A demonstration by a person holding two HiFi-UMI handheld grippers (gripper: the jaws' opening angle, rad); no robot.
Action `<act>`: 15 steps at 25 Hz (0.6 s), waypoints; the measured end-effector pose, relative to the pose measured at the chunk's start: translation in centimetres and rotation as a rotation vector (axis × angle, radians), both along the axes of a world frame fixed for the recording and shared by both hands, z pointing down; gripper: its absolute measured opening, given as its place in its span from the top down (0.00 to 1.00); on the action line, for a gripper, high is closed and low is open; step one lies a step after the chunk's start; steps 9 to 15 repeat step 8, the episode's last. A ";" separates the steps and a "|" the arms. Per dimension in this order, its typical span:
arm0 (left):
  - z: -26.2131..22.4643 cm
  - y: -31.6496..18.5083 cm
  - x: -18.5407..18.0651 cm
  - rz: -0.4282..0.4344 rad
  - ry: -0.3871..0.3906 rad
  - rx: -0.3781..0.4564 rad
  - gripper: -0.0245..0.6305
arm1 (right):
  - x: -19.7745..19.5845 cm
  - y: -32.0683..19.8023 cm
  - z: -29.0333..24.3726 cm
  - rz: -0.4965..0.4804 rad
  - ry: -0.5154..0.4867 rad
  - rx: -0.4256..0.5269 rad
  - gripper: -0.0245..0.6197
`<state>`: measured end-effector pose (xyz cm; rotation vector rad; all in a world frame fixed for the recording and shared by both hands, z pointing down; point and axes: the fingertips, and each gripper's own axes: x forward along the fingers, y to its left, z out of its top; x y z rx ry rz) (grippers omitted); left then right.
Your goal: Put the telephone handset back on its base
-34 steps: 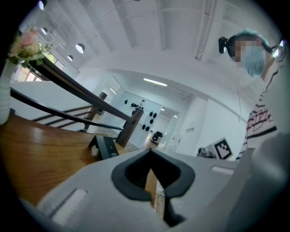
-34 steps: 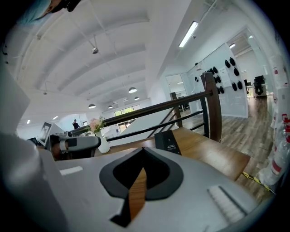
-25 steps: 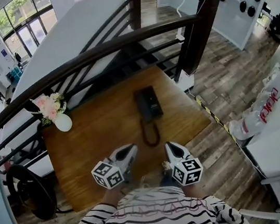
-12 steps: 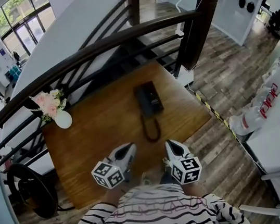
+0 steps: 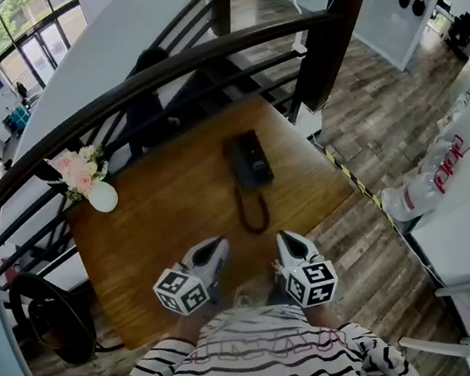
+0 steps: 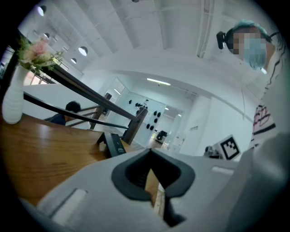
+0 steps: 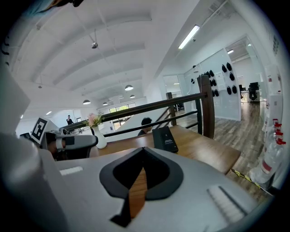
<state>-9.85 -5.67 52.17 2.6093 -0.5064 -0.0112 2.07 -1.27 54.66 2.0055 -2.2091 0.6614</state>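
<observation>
A black telephone (image 5: 248, 161) lies at the far middle of the wooden table (image 5: 163, 238), and its coiled cord (image 5: 252, 213) loops toward me. Whether the handset rests in its cradle I cannot tell from here. The phone also shows in the left gripper view (image 6: 115, 145) and in the right gripper view (image 7: 165, 138), some way ahead of the jaws. My left gripper (image 5: 216, 249) and right gripper (image 5: 286, 242) hover side by side over the table's near edge, well short of the phone. Both are shut with nothing between the jaws (image 6: 149, 153) (image 7: 144, 150).
A white vase (image 5: 102, 197) with pink flowers stands at the table's far left corner. A dark wooden railing (image 5: 197, 60) with a thick post (image 5: 332, 43) runs behind the table. A person (image 5: 141, 69) is beyond the railing. A white and red object (image 5: 432, 178) lies on the floor at right.
The head view has drifted a little, and a person has come into sight beyond the railing. Both grippers keep their places and stay shut.
</observation>
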 end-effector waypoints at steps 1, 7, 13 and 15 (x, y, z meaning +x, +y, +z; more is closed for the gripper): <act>0.0 -0.1 0.0 0.000 0.000 -0.001 0.96 | 0.0 0.0 0.0 0.002 0.001 -0.001 0.96; 0.4 -0.3 -0.2 0.002 0.001 -0.005 0.96 | -0.1 -0.4 0.2 0.004 0.006 0.000 0.96; 0.5 -0.4 -0.2 0.001 0.001 -0.006 0.96 | -0.1 -0.5 0.2 0.004 0.006 0.000 0.96; 0.5 -0.4 -0.2 0.001 0.001 -0.006 0.96 | -0.1 -0.5 0.2 0.004 0.006 0.000 0.96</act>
